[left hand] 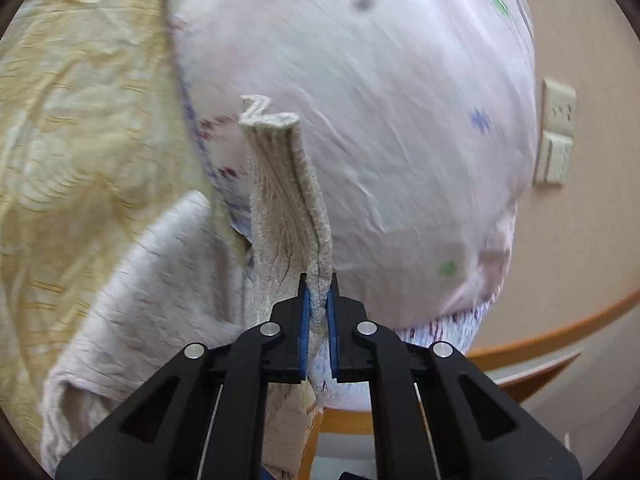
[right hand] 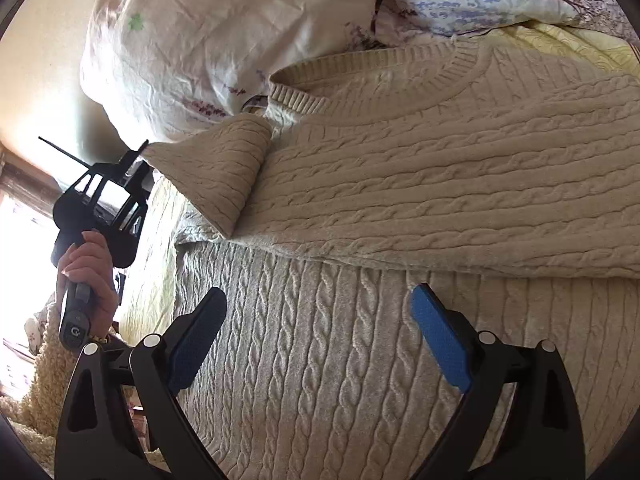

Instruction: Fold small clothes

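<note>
The cream sweater (right hand: 420, 184) lies on the bed (right hand: 580, 40), near the pillow (right hand: 208, 40). One fold looks done, with the body doubled over. The left tongs (left hand: 319, 292) are clenched on the sleeve (left hand: 288, 184) and hold it up. The right tongs (right hand: 320, 340) are released above the knit. I think the sleeve is not yet folded in.
</note>
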The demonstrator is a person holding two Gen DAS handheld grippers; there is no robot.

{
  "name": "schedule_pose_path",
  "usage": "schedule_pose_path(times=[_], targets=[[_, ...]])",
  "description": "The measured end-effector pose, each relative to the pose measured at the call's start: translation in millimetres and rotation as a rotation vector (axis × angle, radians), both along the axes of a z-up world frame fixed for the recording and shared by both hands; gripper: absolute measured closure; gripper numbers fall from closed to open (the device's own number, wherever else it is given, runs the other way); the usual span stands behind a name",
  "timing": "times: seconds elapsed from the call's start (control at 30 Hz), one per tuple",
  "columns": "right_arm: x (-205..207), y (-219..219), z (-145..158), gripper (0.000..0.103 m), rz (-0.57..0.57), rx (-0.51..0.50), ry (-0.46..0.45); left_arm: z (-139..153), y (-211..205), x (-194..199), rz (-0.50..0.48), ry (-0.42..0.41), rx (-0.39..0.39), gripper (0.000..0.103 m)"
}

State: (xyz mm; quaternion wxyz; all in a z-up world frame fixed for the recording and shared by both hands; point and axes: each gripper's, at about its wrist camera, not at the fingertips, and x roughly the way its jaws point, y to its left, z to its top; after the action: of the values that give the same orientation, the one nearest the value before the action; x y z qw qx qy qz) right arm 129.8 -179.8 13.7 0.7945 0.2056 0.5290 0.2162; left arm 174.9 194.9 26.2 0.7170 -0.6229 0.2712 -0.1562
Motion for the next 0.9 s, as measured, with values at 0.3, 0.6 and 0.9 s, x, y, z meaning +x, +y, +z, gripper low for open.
schedule_pose_path(times=[0.3,0.6,0.9], targets=[[-9,-85,6,0.008,-0.304,0.006,-0.037,34,-169,24,-0.539,-0.133,0.404,0.096],[-18,-155,15,0.02,-0.513,0.043,-0.08,-12,-279,-27,-0.955,-0.15,0.983,0.044],[14,-133,11,0.048,-0.416,-0.04,-0.053,17,-154,-22,-0.574,0.003,1.037,0.032]])
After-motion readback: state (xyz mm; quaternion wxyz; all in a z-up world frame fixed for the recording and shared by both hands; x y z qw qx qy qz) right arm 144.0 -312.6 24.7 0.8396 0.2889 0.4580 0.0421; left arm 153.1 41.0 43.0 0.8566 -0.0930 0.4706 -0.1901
